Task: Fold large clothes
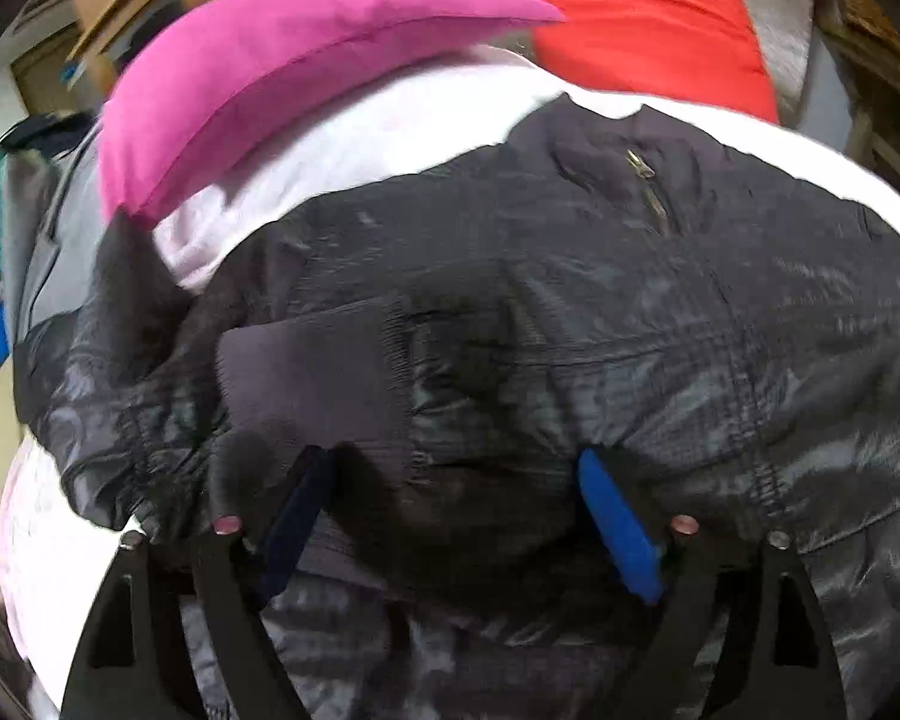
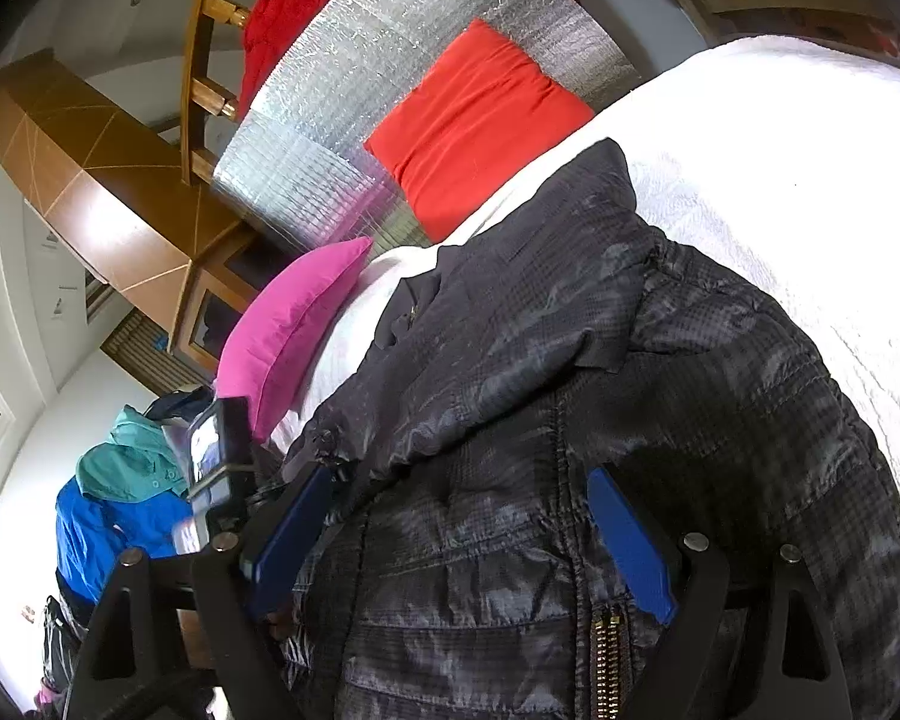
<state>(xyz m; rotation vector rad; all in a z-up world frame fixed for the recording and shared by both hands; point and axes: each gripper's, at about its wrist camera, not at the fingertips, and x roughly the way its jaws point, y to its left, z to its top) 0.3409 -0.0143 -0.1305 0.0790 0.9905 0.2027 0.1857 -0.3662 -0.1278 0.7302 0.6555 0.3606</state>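
Left wrist view first: the left gripper (image 1: pixel 459 516) points steeply down at a black jacket (image 1: pixel 570 312) that is spread over a white bedspread (image 1: pixel 354 150). Its two blue pads (image 1: pixel 621 531) stand wide apart with nothing pinched; the jacket's ribbed cuff (image 1: pixel 318 372) lies just ahead of them, on the near-left side, and the dark fabric runs between and under the pads, though the blur hides whether either pad touches it. A small brass zipper (image 1: pixel 645 177) shows farther ahead, right of centre. Beyond the jacket, ahead and to the left, a pink pillow (image 1: pixel 270 90) rests on the bedspread, and a red pillow (image 1: pixel 648 24) sits at the far right against a silver foil sheet (image 1: pixel 774 12).

Right wrist view: the right gripper (image 2: pixel 459 534) is likewise spread wide, its pads (image 2: pixel 627 540) straddling the jacket (image 2: pixel 570 390) without squeezing it. The quilted body fills the space directly ahead, the collar farthest away, and a brass zipper (image 2: pixel 606 660) runs down close beside the right pad. The bedspread (image 2: pixel 780 210) stretches off to the right. Ahead and left are the pink pillow (image 2: pixel 288 324) and, farther, the red pillow (image 2: pixel 474 120) on the foil sheet (image 2: pixel 342 120). At the far left, a heap of blue and teal clothes (image 2: pixel 120 498) lies off the bed, with the other gripper's camera mount (image 2: pixel 219 456) just beside the left pad.
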